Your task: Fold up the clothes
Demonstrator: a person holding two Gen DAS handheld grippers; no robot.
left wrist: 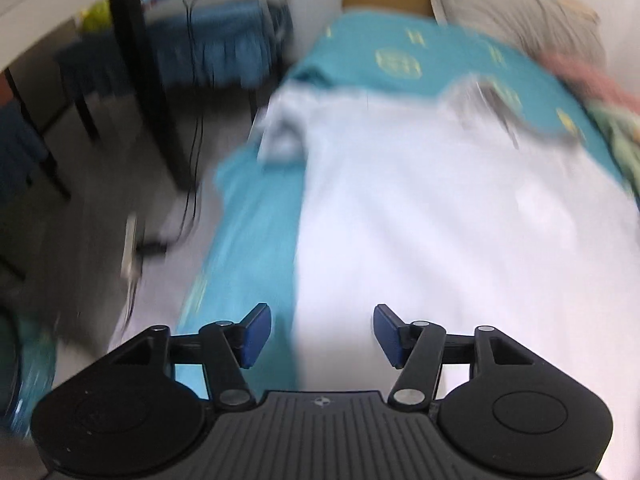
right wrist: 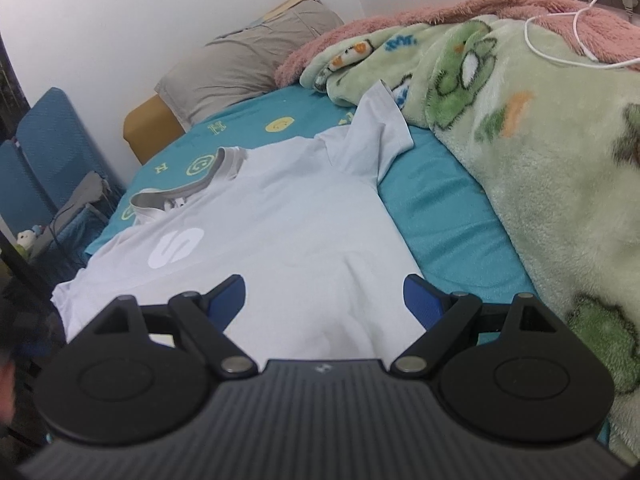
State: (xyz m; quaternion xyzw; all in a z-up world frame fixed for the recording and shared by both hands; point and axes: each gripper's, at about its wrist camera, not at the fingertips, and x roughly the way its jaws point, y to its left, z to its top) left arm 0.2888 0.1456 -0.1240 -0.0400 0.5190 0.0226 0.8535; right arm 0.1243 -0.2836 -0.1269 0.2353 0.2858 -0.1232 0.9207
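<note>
shirt (right wrist: 256, 232): white, flat on teal bed sheet (right wrist: 436, 216), white "S" logo (right wrist: 176, 247) on chest | left gripper (left wrist: 322, 336): fingers spread, nothing between | right gripper (right wrist: 324, 304): fingers spread over hem, nothing pinched

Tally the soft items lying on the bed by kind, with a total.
White T-shirt, spread flat: 1
Grey pillow: 1
Blankets: 2, one green cartoon-print blanket and one pink fluffy blanket
Total: 4, all on the teal sheet
</note>
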